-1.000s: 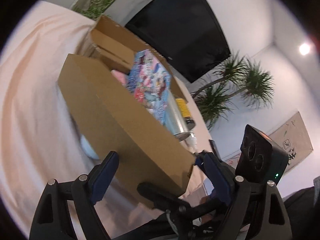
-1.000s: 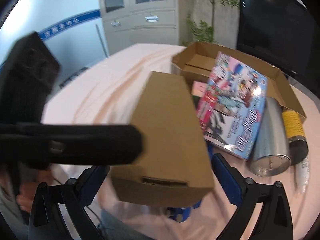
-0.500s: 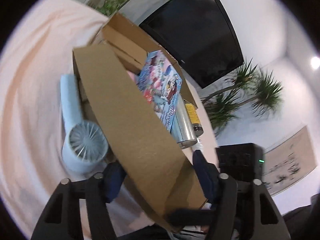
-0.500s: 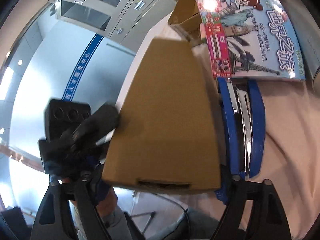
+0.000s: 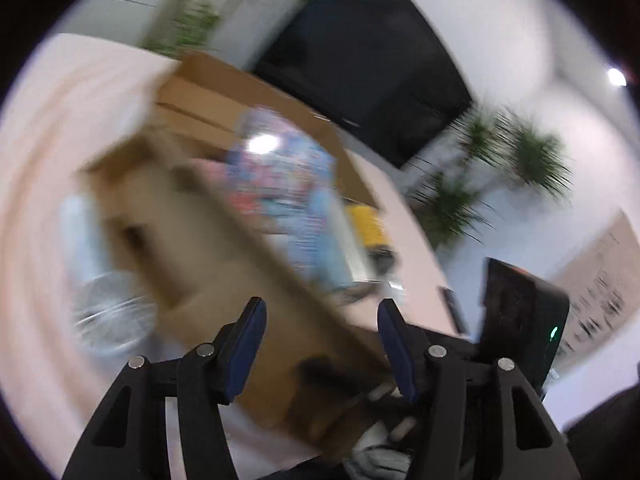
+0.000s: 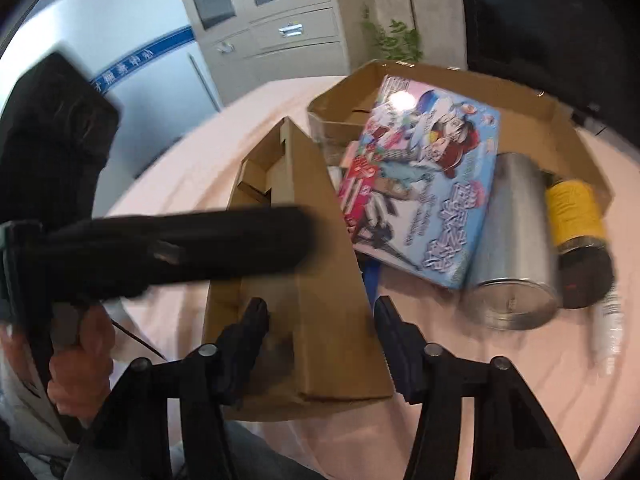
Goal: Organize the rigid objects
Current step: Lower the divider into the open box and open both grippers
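Observation:
A brown cardboard box (image 6: 320,280) lies tilted on the pink cloth, its open side showing flaps. My right gripper (image 6: 320,320) has its fingers on either side of the box's near end, gripping it. The box also shows in the blurred left wrist view (image 5: 248,264), between the fingers of my left gripper (image 5: 320,324), which stands open around it. The left gripper's finger (image 6: 192,240) crosses over the box in the right wrist view. A colourful puzzle box (image 6: 424,184), a silver can (image 6: 516,248) and a yellow-labelled bottle (image 6: 576,224) lie to the right.
A larger open cardboard tray (image 6: 532,112) sits behind the puzzle box. A pale blue fan (image 5: 108,312) lies left of the box. A white tube (image 6: 608,328) lies at the far right. A black screen (image 5: 368,60), plants and a cabinet (image 6: 272,20) stand behind.
The box has been turned and lowered toward the cloth, its open side now showing. The left wrist view is blurred by fast motion. The right gripper stays on the box.

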The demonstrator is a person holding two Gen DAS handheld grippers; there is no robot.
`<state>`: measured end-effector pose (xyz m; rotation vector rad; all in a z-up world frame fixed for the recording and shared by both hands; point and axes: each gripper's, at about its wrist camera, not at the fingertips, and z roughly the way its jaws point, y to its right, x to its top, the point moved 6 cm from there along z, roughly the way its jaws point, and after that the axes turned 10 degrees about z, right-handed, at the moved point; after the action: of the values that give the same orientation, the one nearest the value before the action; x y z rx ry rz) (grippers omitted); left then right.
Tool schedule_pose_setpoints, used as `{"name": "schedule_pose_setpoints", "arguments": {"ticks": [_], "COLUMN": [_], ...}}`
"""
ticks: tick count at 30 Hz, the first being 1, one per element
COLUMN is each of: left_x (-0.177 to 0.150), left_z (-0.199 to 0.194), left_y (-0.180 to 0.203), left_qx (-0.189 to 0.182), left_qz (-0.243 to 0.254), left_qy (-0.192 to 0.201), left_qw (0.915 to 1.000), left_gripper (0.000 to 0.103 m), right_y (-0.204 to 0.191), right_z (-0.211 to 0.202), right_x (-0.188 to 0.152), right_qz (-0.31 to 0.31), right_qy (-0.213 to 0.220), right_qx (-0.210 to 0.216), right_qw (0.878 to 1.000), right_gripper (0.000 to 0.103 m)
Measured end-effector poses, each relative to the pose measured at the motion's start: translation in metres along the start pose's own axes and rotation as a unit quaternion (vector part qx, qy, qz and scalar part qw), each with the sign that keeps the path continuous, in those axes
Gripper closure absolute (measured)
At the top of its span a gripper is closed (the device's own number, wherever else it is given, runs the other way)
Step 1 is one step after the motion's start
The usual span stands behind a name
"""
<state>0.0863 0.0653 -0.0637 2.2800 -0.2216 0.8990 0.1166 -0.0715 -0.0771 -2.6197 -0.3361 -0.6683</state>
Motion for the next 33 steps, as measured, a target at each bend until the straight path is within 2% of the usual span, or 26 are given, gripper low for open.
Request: {"name": "schedule_pose_setpoints", "arguments": {"ticks": [1, 3, 7, 9, 11, 14, 17, 19, 23, 26, 28, 30, 31, 33], "left_x": [-0.005, -0.021, -0.046, -0.046, -0.039, -0.022, 0.002, 0.027, 0.107, 0.177, 0.216, 0.243, 0.252, 0.261], "left_z": [-0.007, -0.017, 0.006, 0.007, 0.003, -0.01, -0.022, -0.027, -0.024, -0.009, 0.012, 0.036, 0.047, 0.076], "left_y": [-0.007, -0.026, -0.036, -0.035, -0.028, -0.016, -0.005, 0.001, 0.014, 0.009, 0.0, -0.023, -0.037, -0.065], "left_qx": [0.022, 0.072, 0.071, 0.049, 0.078, 0.132, 0.155, 0.156, 0.167, 0.176, 0.179, 0.175, 0.172, 0.174], "left_qz": [-0.009, -0.036, -0.08, -0.091, -0.062, -0.014, 0.024, 0.05, 0.128, 0.164, 0.172, 0.16, 0.149, 0.129], "left_qy": [0.001, -0.007, -0.056, -0.039, -0.031, -0.018, -0.004, 0.011, 0.043, 0.053, 0.042, 0.02, 0.007, -0.024], "left_qw": [0.9997, 0.9967, 0.9927, 0.9939, 0.9945, 0.9909, 0.9876, 0.9865, 0.9767, 0.9692, 0.9678, 0.9712, 0.9736, 0.9759], "left_gripper": [0.045, 0.045, 0.044, 0.062, 0.069, 0.079, 0.082, 0.082, 0.082, 0.083, 0.083, 0.083, 0.083, 0.085], "right_y": [0.005, 0.011, 0.017, 0.012, 0.014, 0.009, 0.0, -0.003, 0.004, 0.008, 0.01, 0.017, 0.023, 0.028], "right_z": [-0.001, 0.004, 0.019, 0.023, 0.026, 0.024, 0.011, -0.003, -0.028, -0.03, -0.021, -0.002, 0.018, 0.043], "right_x": [0.002, 0.007, 0.007, 0.001, 0.002, -0.001, 0.007, 0.021, 0.085, 0.154, 0.201, 0.244, 0.269, 0.291], "right_qz": [0.004, 0.022, 0.072, 0.069, 0.067, 0.074, 0.063, 0.064, 0.072, 0.062, 0.071, 0.088, 0.107, 0.126], "right_qy": [0.002, 0.0, -0.027, -0.027, -0.027, -0.027, 0.004, 0.032, 0.095, 0.124, 0.12, 0.105, 0.09, 0.065], "right_qx": [0.008, 0.029, 0.071, 0.064, 0.061, 0.076, 0.081, 0.084, 0.087, 0.075, 0.071, 0.069, 0.07, 0.066], "right_qw": [1.0, 0.999, 0.995, 0.995, 0.996, 0.994, 0.995, 0.994, 0.989, 0.987, 0.988, 0.988, 0.988, 0.988], "right_gripper": [0.055, 0.069, 0.074, 0.074, 0.076, 0.081, 0.083, 0.083, 0.084, 0.084, 0.084, 0.084, 0.084, 0.085]}}
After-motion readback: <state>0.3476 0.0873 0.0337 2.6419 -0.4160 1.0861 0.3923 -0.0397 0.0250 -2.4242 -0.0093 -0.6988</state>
